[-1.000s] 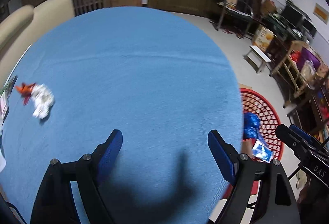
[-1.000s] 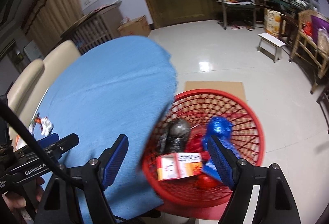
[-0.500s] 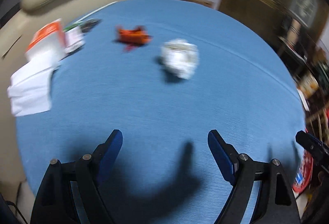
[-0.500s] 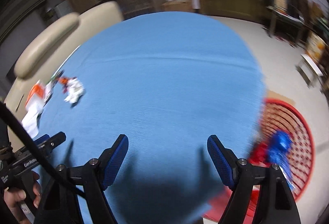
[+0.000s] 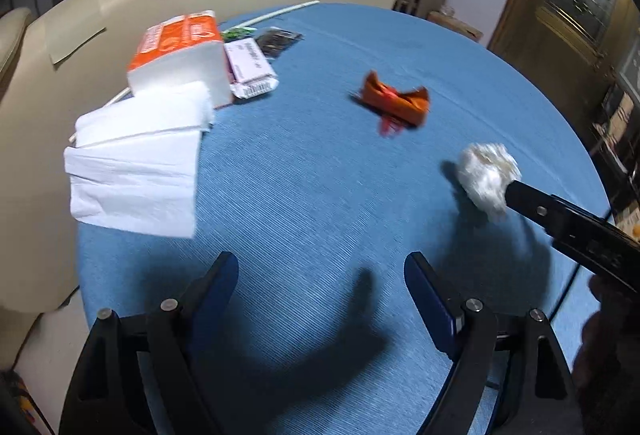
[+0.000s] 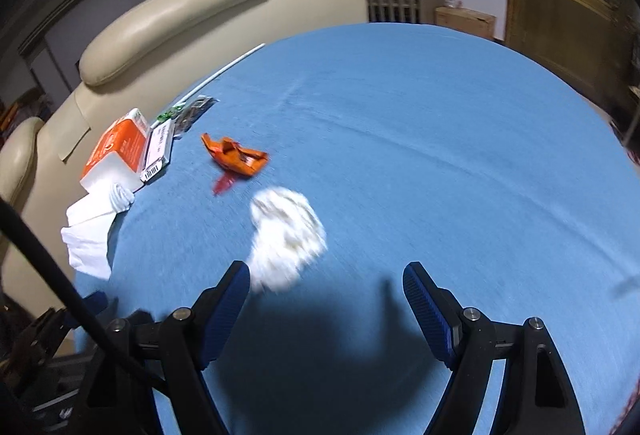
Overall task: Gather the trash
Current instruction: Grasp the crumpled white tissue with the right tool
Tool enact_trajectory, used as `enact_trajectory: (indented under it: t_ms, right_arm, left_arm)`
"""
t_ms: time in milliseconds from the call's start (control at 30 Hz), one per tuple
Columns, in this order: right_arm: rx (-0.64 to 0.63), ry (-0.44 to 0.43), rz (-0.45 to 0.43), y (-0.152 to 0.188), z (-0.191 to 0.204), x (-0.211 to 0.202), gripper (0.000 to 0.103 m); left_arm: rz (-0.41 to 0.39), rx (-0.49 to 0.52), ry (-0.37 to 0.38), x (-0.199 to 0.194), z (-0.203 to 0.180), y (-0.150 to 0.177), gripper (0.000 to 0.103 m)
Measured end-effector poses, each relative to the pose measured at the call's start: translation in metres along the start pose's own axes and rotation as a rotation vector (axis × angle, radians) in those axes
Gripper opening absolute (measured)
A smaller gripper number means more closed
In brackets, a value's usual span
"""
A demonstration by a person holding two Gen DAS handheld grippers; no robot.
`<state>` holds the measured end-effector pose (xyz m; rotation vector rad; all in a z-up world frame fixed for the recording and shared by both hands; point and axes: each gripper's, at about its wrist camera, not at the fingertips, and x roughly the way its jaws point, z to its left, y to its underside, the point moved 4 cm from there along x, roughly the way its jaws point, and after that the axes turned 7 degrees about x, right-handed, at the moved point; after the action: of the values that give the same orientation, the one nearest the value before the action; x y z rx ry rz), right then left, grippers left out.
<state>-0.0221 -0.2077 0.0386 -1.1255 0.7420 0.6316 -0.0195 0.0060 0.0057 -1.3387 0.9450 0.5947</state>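
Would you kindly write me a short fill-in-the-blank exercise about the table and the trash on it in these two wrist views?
1. The table is covered in a ____ cloth.
2. The crumpled wrapper beside the white paper wad is ____ in colour.
3. Both the left tool and the right tool stand ____, with nothing between their pads.
4. The tissue pack lies at the table's edge nearest the cream ____.

Missing words: blue; orange; open; sofa
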Motion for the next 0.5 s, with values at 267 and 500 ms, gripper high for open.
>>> enact_trajectory:
  t_ms: [267,500]
  right_arm:
    - [-0.032,-0.027,0.042,-0.014,0.023,0.039,0.041]
    - [0.038,-0.042,0.018,-0.001,-0.012,0.009,0.032]
  left_arm:
    - [-0.034,-0.029,0.003,0.002,0.002,-0.037,0.085]
    - [-0.040,-0.050,0.054,0.035,-0.034,-0.091,0.085]
